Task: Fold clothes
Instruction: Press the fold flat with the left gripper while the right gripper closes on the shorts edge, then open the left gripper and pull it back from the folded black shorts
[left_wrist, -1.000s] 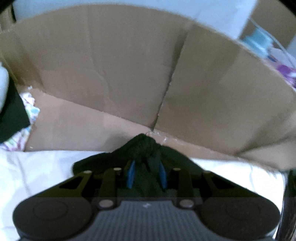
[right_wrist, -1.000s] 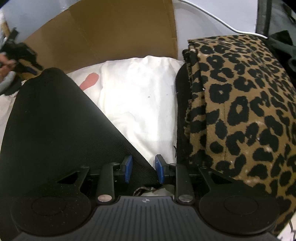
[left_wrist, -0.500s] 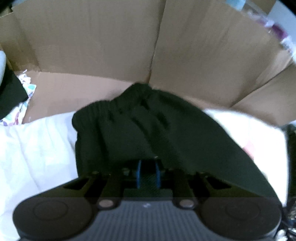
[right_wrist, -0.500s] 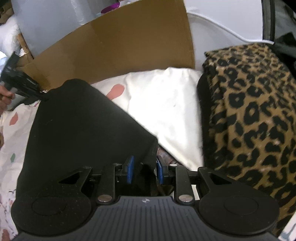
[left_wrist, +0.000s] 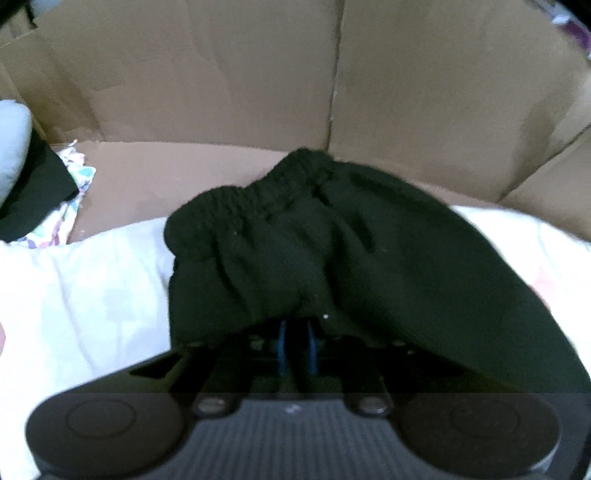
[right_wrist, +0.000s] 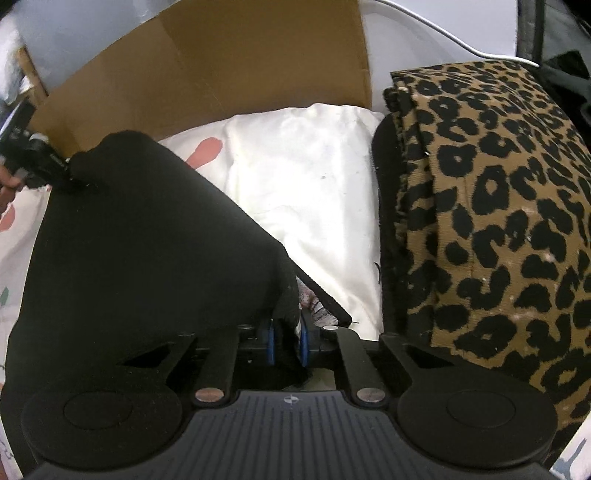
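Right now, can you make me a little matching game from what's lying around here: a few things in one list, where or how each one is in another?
Things:
1. black garment
2. leopard-print cloth
3. cardboard sheet
4. white bedding

States:
A. stands up behind the clothes
B. pinched by both grippers
C. lies folded at the right
D. spread beneath the clothes

Pairs: 1-B, 2-C, 3-A, 4-D

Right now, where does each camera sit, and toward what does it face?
Left wrist: sits on the left claw, looks down along its blue pads at the black garment pinched at its gathered end, cardboard wall behind.
Right wrist: sits on the right claw, pinching another part of the garment; leopard-print cloth lies to its right.
Shared: the black garment and white bedding; the right view also shows the left claw.
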